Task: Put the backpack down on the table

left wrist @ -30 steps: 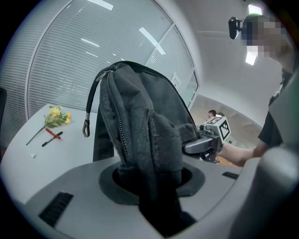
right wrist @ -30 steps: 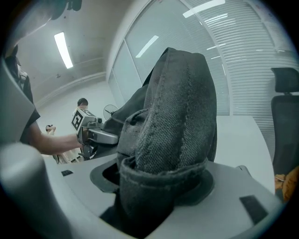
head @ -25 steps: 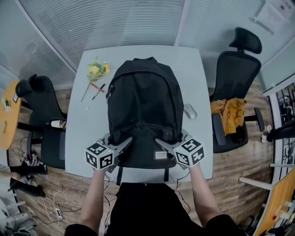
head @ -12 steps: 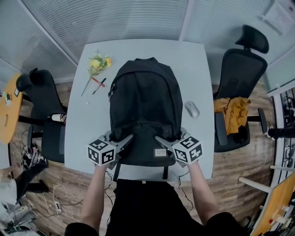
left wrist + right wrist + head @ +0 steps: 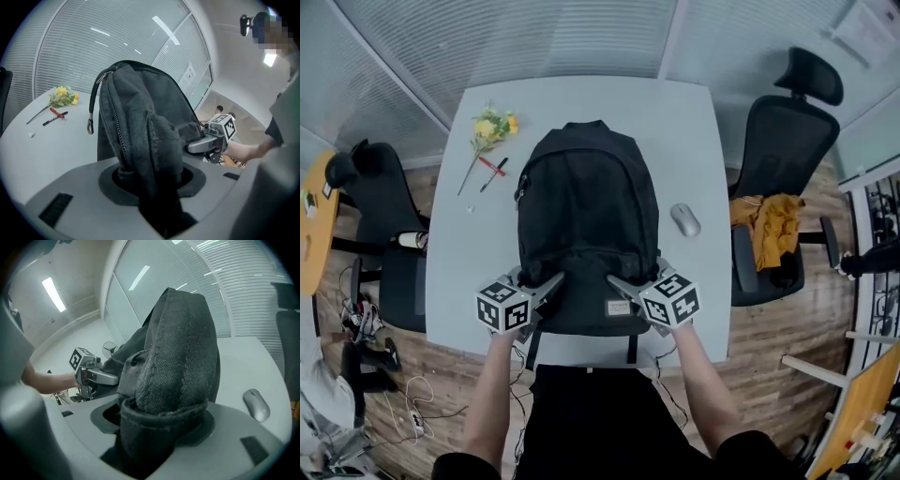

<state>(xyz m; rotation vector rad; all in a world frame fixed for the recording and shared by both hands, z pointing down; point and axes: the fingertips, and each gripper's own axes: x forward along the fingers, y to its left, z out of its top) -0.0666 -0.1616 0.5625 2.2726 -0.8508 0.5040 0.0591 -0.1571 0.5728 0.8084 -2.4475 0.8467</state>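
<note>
A black backpack [image 5: 586,211] lies lengthwise over the middle of the grey table [image 5: 694,131], its near end at the table's front edge. My left gripper [image 5: 553,280] is shut on a thick fold of fabric at the near left corner of the backpack [image 5: 136,117]. My right gripper [image 5: 615,281] is shut on the near right corner of the backpack [image 5: 178,348]. Each gripper view shows the other gripper across the bag: the right gripper [image 5: 206,143] and the left gripper [image 5: 96,376]. Two straps hang over the front edge. Whether the near end rests on the table I cannot tell.
A grey mouse [image 5: 684,219] lies right of the bag. Yellow flowers [image 5: 490,127], a red pen [image 5: 495,166] and a black pen [image 5: 494,180] lie at the far left. A black chair [image 5: 787,141] with a yellow cloth [image 5: 766,230] stands right; another chair [image 5: 375,187] stands left.
Both grippers have sunk a little toward the table with the backpack still held between them. Their grip looks the same.
</note>
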